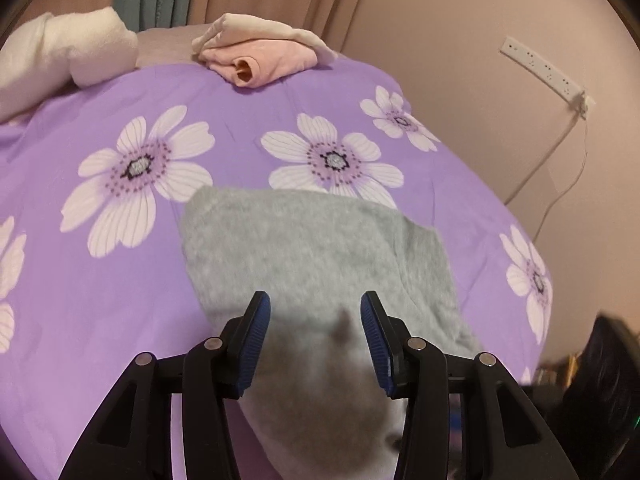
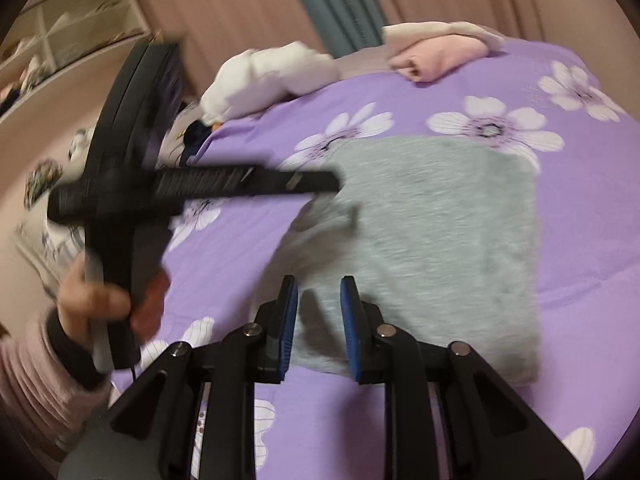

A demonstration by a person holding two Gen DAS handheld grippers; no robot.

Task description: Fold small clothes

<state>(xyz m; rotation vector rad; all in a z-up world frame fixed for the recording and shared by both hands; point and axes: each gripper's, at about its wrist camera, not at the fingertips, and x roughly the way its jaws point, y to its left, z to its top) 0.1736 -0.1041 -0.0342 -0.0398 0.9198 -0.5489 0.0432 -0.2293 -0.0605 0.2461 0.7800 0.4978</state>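
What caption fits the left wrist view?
Open left gripper above a folded grey fleece garment on a purple floral bedspread.

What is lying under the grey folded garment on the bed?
The grey folded garment lies flat on the purple flower-print bedcover. One white printed flower disappears partly beneath its far edge. Whatever else is underneath is covered.

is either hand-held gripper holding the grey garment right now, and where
Neither. The left hand-held gripper and right hand-held gripper are both open over the grey garment.
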